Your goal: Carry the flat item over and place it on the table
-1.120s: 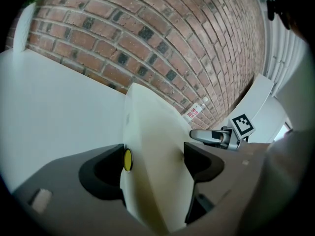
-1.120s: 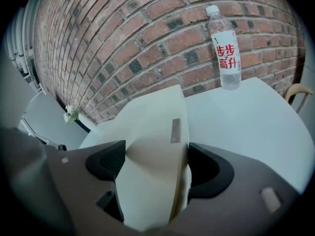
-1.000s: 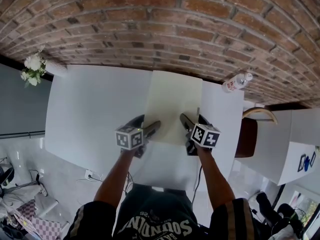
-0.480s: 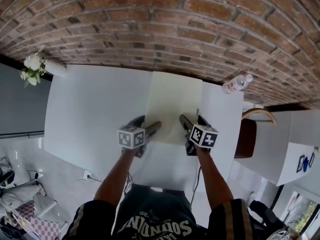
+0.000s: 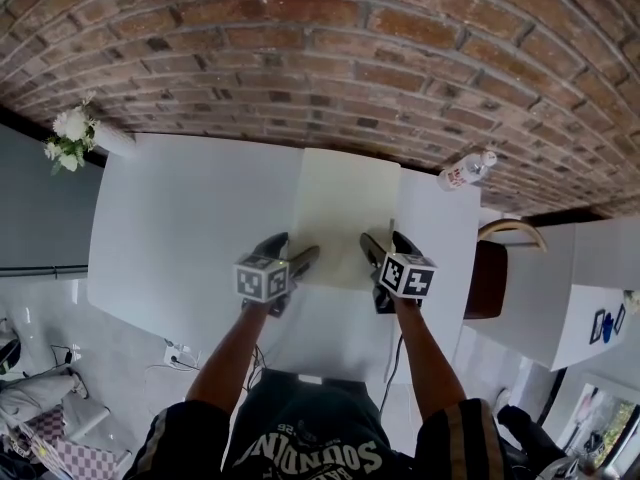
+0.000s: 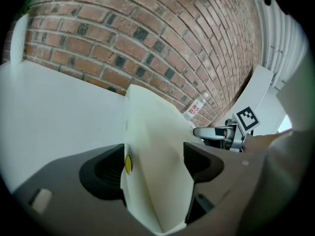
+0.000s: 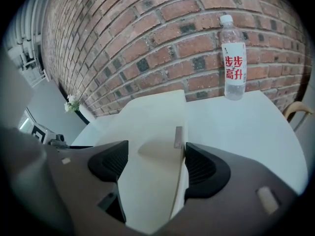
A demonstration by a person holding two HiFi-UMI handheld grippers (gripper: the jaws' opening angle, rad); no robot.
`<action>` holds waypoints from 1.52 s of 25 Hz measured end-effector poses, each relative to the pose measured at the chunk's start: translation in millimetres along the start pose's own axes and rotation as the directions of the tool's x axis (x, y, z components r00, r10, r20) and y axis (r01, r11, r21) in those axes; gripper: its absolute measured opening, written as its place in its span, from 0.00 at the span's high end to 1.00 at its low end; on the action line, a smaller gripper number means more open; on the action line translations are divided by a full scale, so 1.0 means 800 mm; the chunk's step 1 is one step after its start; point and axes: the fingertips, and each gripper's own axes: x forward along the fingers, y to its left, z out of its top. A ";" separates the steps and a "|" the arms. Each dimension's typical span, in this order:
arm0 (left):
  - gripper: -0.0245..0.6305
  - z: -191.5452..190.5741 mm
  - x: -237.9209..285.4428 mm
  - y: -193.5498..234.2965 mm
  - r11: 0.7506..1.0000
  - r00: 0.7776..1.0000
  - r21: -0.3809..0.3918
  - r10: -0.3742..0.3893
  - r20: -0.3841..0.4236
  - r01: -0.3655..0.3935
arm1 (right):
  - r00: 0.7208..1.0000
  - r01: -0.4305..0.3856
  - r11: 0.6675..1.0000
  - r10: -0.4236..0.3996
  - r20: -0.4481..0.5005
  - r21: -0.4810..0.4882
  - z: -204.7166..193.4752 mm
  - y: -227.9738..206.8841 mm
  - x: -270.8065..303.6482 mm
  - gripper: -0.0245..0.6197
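Red brick wall ran along the far side of the scene. At the left a small bunch of white flowers stood by the far corner of a white tabletop, whose surface was smooth and pale. On its right far corner, close to the brick, a clear water bottle with a red label stood. Beyond the right edge were a brown chair and then a second white table.

A cream sheet lay flat on the tabletop, right of the middle, reaching from the wall side back toward the person. The left tongs stood wide apart over the sheet's near left corner, with that corner in the gap and no clamping to be seen. The right tongs sat at the near right corner, also spread wide. Its jaws had just been closing a little, with the sheet's edge running between them.
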 end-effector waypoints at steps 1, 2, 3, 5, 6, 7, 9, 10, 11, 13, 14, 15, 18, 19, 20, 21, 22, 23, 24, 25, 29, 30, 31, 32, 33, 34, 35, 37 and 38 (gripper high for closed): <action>0.38 0.002 -0.004 0.000 1.000 1.000 0.003 0.002 0.008 -0.002 | 1.000 0.011 1.000 -0.010 0.010 -0.008 0.002 0.000 -0.005 0.41; 0.39 0.005 -0.008 0.001 1.000 1.000 0.006 0.005 0.018 -0.005 | 1.000 0.020 1.000 -0.020 0.023 -0.017 0.004 0.000 -0.010 0.46; 0.41 0.008 -0.013 0.001 1.000 1.000 0.012 0.010 0.030 -0.010 | 0.999 0.027 0.999 -0.026 0.036 -0.027 0.006 0.000 -0.016 0.48; 0.53 0.014 -0.025 0.002 0.999 0.998 0.025 0.020 0.052 -0.022 | 0.997 0.040 0.998 -0.036 0.061 -0.053 0.009 0.003 -0.027 0.60; 0.66 0.017 -0.031 0.002 0.999 0.998 0.027 0.024 0.062 -0.026 | 0.996 0.048 0.996 -0.042 0.074 -0.072 0.011 0.006 -0.033 0.65; 0.74 0.020 -0.038 0.002 0.999 0.997 0.029 0.028 0.073 -0.030 | 0.995 0.058 0.994 -0.050 0.084 -0.093 0.011 0.009 -0.038 0.73; 0.89 0.024 -0.050 0.001 0.999 0.995 0.033 0.034 0.091 -0.038 | 0.994 0.075 0.989 -0.063 0.094 -0.126 0.010 0.016 -0.048 0.88; 0.95 0.025 -0.055 0.000 0.999 0.995 0.033 0.034 0.095 -0.037 | 0.994 0.071 0.988 -0.059 0.092 -0.134 0.008 0.020 -0.051 0.94; 0.95 0.026 -0.058 -0.001 0.999 0.995 0.031 0.031 0.096 -0.034 | 0.995 0.061 0.989 -0.050 0.085 -0.135 0.004 0.026 -0.052 0.96; 0.95 0.024 -0.063 -0.003 0.999 0.996 0.034 0.026 0.089 -0.029 | 0.997 0.050 0.991 -0.042 0.071 -0.126 -0.004 0.033 -0.055 0.96; 0.95 0.022 -0.066 -0.005 0.999 0.996 0.043 0.026 0.086 -0.030 | 0.996 0.056 0.991 -0.047 0.071 -0.123 -0.007 0.035 -0.058 0.96; 0.95 0.021 -0.069 -0.007 0.998 0.996 0.056 0.025 0.084 -0.030 | 0.996 0.063 0.991 -0.054 0.075 -0.120 -0.009 0.036 -0.061 0.96; 0.95 0.021 -0.082 -0.014 0.994 0.996 0.104 0.020 0.088 -0.030 | 0.993 0.086 0.988 -0.075 0.093 -0.126 -0.013 0.043 -0.070 0.96; 0.95 0.021 -0.086 -0.016 0.992 0.996 0.119 0.018 0.088 -0.029 | 0.992 0.093 0.987 -0.081 0.101 -0.129 -0.014 0.047 -0.074 0.96; 0.95 0.021 -0.090 -0.018 0.991 0.996 0.133 0.014 0.088 -0.026 | 0.990 0.099 0.986 -0.085 0.111 -0.132 -0.013 0.050 -0.078 0.96; 0.95 0.022 -0.094 -0.020 0.989 0.996 0.144 0.008 0.089 -0.021 | 0.989 0.104 0.986 -0.088 0.123 -0.134 -0.013 0.054 -0.081 0.96; 0.95 0.022 -0.098 -0.021 0.988 0.996 0.155 0.003 0.090 -0.017 | 0.987 0.108 0.985 -0.089 0.137 -0.135 -0.012 0.059 -0.085 0.96; 0.95 0.023 -0.102 -0.023 0.986 0.996 0.166 -0.003 0.093 -0.012 | 0.984 0.110 0.984 -0.088 0.154 -0.138 -0.010 0.065 -0.090 0.96; 0.95 0.025 -0.107 -0.026 0.984 0.995 0.178 -0.009 0.097 -0.008 | 0.981 0.112 0.984 -0.087 0.172 -0.141 -0.007 0.071 -0.094 0.96; 0.95 0.029 -0.112 -0.028 0.982 0.995 0.191 -0.015 0.103 -0.005 | 0.978 0.114 0.983 -0.086 0.190 -0.145 -0.004 0.077 -0.099 0.96; 0.95 0.051 -0.138 -0.041 0.967 0.987 0.255 -0.053 0.152 0.012 | 0.963 0.122 0.981 -0.080 0.256 -0.153 0.005 0.104 -0.120 0.96; 0.95 0.057 -0.146 -0.045 0.963 0.984 0.270 -0.063 0.165 0.016 | 0.959 0.125 0.980 -0.080 0.271 -0.152 0.007 0.110 -0.125 0.96; 0.95 0.063 -0.153 -0.048 0.958 0.982 0.286 -0.071 0.174 0.019 | 0.955 0.128 0.980 -0.080 0.286 -0.153 0.009 0.116 -0.131 0.96; 0.95 0.066 -0.160 -0.051 0.953 0.981 0.303 -0.078 0.178 0.021 | 0.950 0.130 0.979 -0.079 0.301 -0.155 0.012 0.123 -0.137 0.96; 0.95 0.068 -0.166 -0.053 0.948 0.980 0.319 -0.086 0.181 0.024 | 0.946 0.132 0.979 -0.076 0.316 -0.158 0.014 0.130 -0.144 0.96; 0.95 0.071 -0.174 -0.056 0.943 0.978 0.333 -0.094 0.187 0.027 | 0.941 0.133 0.978 -0.073 0.330 -0.163 0.016 0.138 -0.151 0.96; 0.95 0.075 -0.182 -0.059 0.938 0.976 0.345 -0.101 0.194 0.029 | 0.936 0.134 0.977 -0.068 0.346 -0.168 0.018 0.146 -0.159 0.96; 0.95 0.084 -0.198 -0.064 0.929 0.971 0.368 -0.113 0.213 0.027 | 0.922 0.136 0.975 -0.060 0.381 -0.175 0.025 0.162 -0.172 0.96; 0.95 0.089 -0.206 -0.067 0.925 0.967 0.379 -0.118 0.225 0.024 | 0.916 0.138 0.975 -0.058 0.398 -0.176 0.028 0.169 -0.178 0.96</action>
